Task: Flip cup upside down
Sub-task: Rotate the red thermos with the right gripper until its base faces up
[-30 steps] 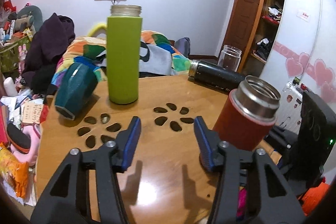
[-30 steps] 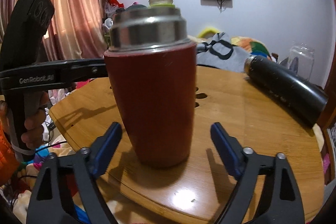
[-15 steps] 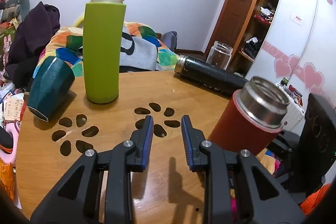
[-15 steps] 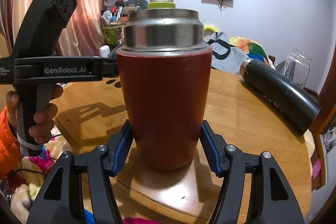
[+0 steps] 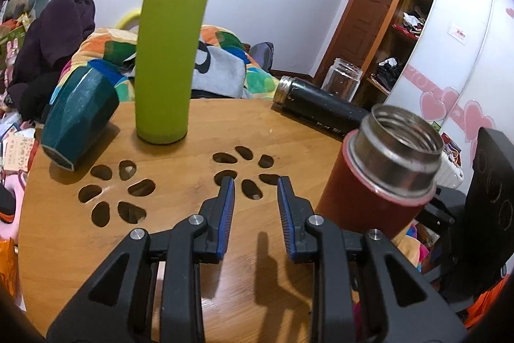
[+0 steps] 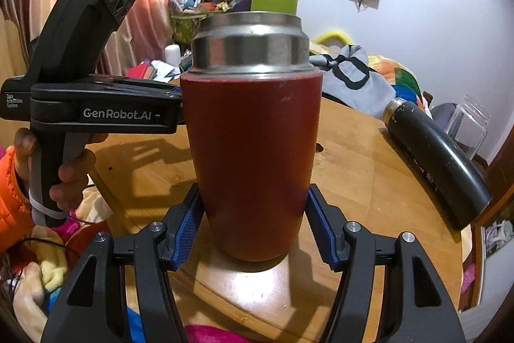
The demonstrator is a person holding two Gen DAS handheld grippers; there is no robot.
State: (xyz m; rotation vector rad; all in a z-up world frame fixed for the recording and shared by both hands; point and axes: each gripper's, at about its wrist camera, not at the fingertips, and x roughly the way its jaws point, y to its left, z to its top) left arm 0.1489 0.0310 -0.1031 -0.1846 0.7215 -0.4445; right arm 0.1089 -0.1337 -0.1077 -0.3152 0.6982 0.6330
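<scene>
Red cup [image 6: 253,150] upright at desk [image 5: 180,246] near-right edge, right gripper [image 6: 253,229] jaws clamped on its lower body. Left gripper [image 5: 255,211] jaws slightly apart, holding nothing, just left of cup.

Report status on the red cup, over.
Right gripper shut on red cup, upright, mouth up, not flipped. Left gripper open, holding nothing, over the table. Black flask lies to the right; mind it when flipping.
</scene>
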